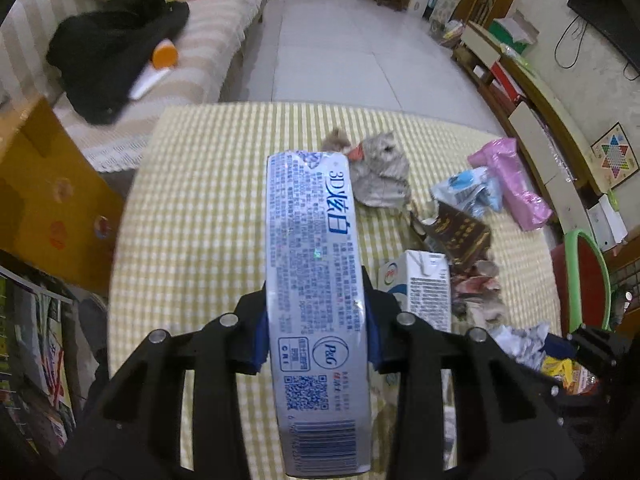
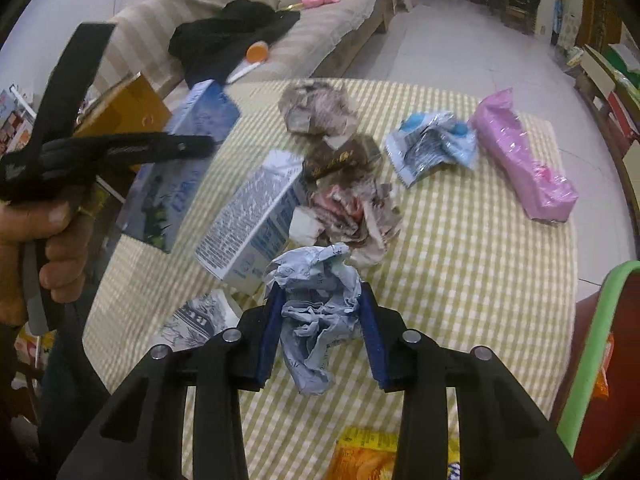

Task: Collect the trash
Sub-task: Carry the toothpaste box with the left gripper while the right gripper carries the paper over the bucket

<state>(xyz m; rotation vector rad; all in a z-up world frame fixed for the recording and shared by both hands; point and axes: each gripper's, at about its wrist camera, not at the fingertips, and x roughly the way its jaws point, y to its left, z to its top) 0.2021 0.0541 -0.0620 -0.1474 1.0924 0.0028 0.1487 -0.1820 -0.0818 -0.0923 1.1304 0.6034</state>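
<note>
- The left gripper [image 1: 316, 320] is closed tight on a long toothpaste box [image 1: 314, 280]. The box sits between the two fingers and sticks out far past the tips.
- Past the tip of the box lies a grey paper ball [image 1: 380, 172] on the checked table [image 1: 192, 208].
- Just right of the left fingers stands a milk carton [image 1: 424, 284]. Beyond it lie a brown wrapper [image 1: 456, 236], a blue-white wrapper [image 1: 468, 192] and a pink pack [image 1: 512, 184].
- The right gripper [image 2: 318, 328] is partly closed, with its blue pads on a blue crumpled paper [image 2: 316, 312]. The paper fills the gap and hangs a bit below the pads.
- Left of the right fingers the left gripper shows, held up over the table with the box in it.
- Ahead of the right fingers lie the milk carton [image 2: 256, 216] on its side and a red-white paper wad [image 2: 352, 216].
- To the far right is a red bin with a green rim [image 2: 592, 344]. I think the trash goes in there.
- To do this well, keep both grips firm, lift clear of the pile, and do not bump the carton. The long box may swing, so move it slowly.
</note>
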